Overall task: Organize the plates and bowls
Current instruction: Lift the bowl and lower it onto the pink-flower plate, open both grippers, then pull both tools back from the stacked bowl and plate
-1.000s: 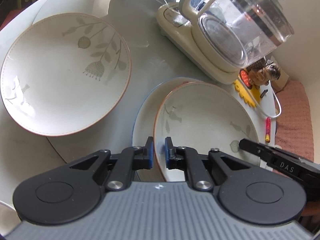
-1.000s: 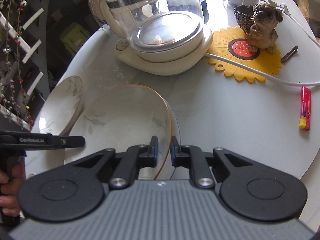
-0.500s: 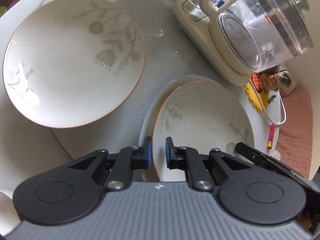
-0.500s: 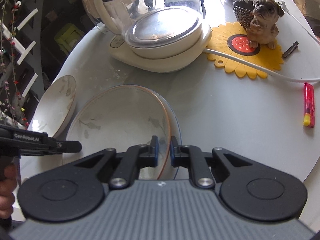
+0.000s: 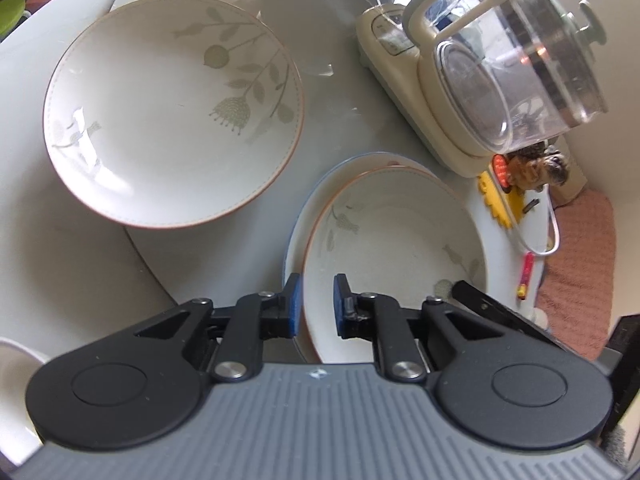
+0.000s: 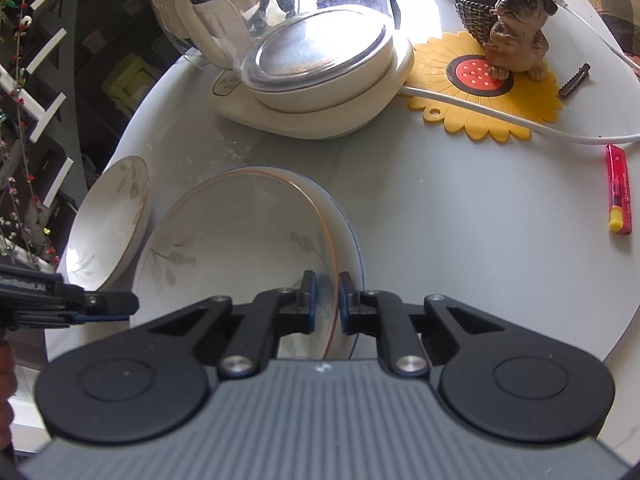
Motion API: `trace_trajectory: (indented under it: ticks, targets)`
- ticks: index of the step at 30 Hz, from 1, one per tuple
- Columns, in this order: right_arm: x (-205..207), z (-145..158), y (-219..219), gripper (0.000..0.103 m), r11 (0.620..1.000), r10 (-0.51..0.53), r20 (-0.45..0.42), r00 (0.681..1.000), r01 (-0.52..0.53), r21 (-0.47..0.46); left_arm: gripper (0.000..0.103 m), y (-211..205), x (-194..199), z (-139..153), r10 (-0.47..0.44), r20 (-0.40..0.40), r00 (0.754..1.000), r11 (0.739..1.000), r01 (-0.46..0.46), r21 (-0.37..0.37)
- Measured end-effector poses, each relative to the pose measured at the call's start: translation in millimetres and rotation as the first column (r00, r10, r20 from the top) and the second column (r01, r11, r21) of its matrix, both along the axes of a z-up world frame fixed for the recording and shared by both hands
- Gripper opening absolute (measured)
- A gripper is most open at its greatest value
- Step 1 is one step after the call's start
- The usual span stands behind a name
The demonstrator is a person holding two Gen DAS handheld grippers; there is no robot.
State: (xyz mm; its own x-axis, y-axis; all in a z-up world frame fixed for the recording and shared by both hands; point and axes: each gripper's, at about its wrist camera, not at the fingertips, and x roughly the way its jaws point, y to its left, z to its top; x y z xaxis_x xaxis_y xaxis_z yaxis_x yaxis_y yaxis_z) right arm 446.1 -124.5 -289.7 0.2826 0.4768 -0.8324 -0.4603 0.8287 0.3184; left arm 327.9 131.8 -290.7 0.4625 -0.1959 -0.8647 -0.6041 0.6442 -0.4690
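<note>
A cream bowl with an orange rim (image 5: 396,248) sits inside a blue-rimmed plate (image 5: 296,240) on the round white table. My left gripper (image 5: 314,300) has its jaws a little apart, astride the bowl's near rim. My right gripper (image 6: 327,300) straddles the opposite rim of the same bowl (image 6: 240,256), jaws narrowly apart around the rim, with the blue-rimmed plate (image 6: 354,240) beneath. A second floral bowl (image 5: 172,116) stands to the left, seen edge-on in the right wrist view (image 6: 108,224).
A glass kettle on a cream base (image 6: 312,40) stands behind the bowls. A sunflower mat (image 6: 484,84) carries a dog figurine (image 6: 516,28). A white cord (image 6: 520,124), a red lighter (image 6: 618,188) and a hair clip (image 6: 576,80) lie to the right. The table edge (image 6: 616,336) is close.
Both grippers' jaws have widened slightly on the orange-rimmed bowl's rim. The bowl has come down into the blue-rimmed plate. The left view has pulled back and tilted.
</note>
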Motion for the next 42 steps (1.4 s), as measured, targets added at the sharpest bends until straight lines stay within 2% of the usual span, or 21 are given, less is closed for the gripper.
trace_trajectory:
  ticks: [3, 5, 7, 12, 18, 27, 30, 39, 42]
  targets:
    - [0, 0, -1, 0.014, 1.0, -0.02, -0.011, 1.0, 0.02, 0.001, 0.017, -4, -9, 7, 0.001, 0.01, 1.0, 1.0, -0.001, 0.012]
    - [-1, 3, -2, 0.012, 0.999, -0.033, 0.001, 0.999, 0.033, -0.003, 0.017, -8, -13, 10, 0.0, 0.019, 1.0, 1.0, 0.0, 0.011]
    - [-2, 8, -2, 0.016, 1.0, -0.026, 0.026, 0.999, 0.026, -0.008, 0.017, -12, -18, 13, 0.0, 0.031, 1.0, 1.0, -0.001, 0.011]
    - [-3, 15, -2, 0.016, 0.999, -0.013, 0.054, 0.998, 0.015, -0.031, 0.017, -23, -25, 25, -0.008, 0.053, 0.999, 0.999, 0.006, 0.032]
    - [-13, 50, -6, 0.016, 1.0, -0.007, 0.13, 0.992, 0.007, 0.006, 0.017, -38, -32, 56, -0.051, 0.096, 0.994, 0.992, 0.04, 0.117]
    - [-49, 123, -23, 0.016, 0.995, -0.037, 0.263, 0.964, 0.01, 0.102, 0.017, -62, -54, 120, -0.106, 0.186, 0.977, 0.963, 0.054, 0.265]
    - [-66, 142, -30, 0.015, 0.991, -0.059, 0.295, 0.954, 0.019, 0.136, 0.017, -69, -63, 135, -0.131, 0.204, 0.97, 0.955, 0.068, 0.289]
    - [-121, 176, -44, 0.016, 0.978, -0.15, 0.341, 0.928, 0.09, 0.186, 0.017, -77, -97, 172, -0.238, 0.232, 0.943, 0.923, 0.145, 0.357]
    - [-143, 184, -44, 0.016, 0.976, -0.181, 0.363, 0.914, 0.12, 0.184, 0.017, -81, -108, 175, -0.297, 0.199, 0.934, 0.9, 0.204, 0.385]
